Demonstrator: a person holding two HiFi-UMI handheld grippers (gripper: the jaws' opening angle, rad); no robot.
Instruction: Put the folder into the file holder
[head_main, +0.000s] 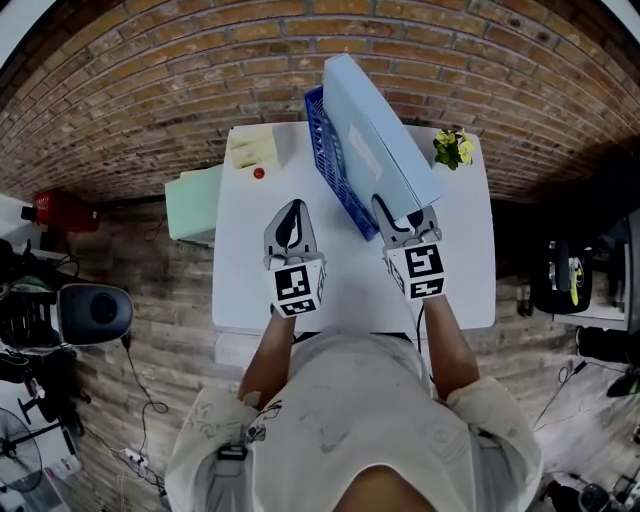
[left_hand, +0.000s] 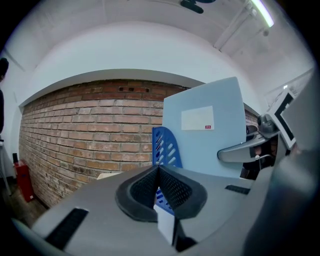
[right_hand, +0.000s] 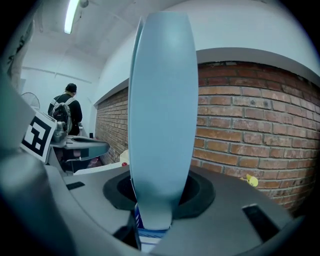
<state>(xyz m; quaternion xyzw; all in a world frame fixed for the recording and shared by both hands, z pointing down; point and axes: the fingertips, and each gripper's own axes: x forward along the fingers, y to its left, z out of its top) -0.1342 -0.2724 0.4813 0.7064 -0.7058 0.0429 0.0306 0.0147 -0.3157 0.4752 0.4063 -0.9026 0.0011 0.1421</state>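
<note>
A light blue folder stands upright on its edge, tilted over the blue mesh file holder at the back of the white table. My right gripper is shut on the folder's near lower corner; in the right gripper view the folder rises straight up from between the jaws. My left gripper hovers over the table's middle, left of the holder, shut and holding nothing. From the left gripper view the folder shows its labelled face, with the holder just in front of it.
A yellow note pad and a small red object lie at the table's back left. A little pot of yellow flowers stands at the back right. A pale green cabinet adjoins the left edge. A brick wall runs behind.
</note>
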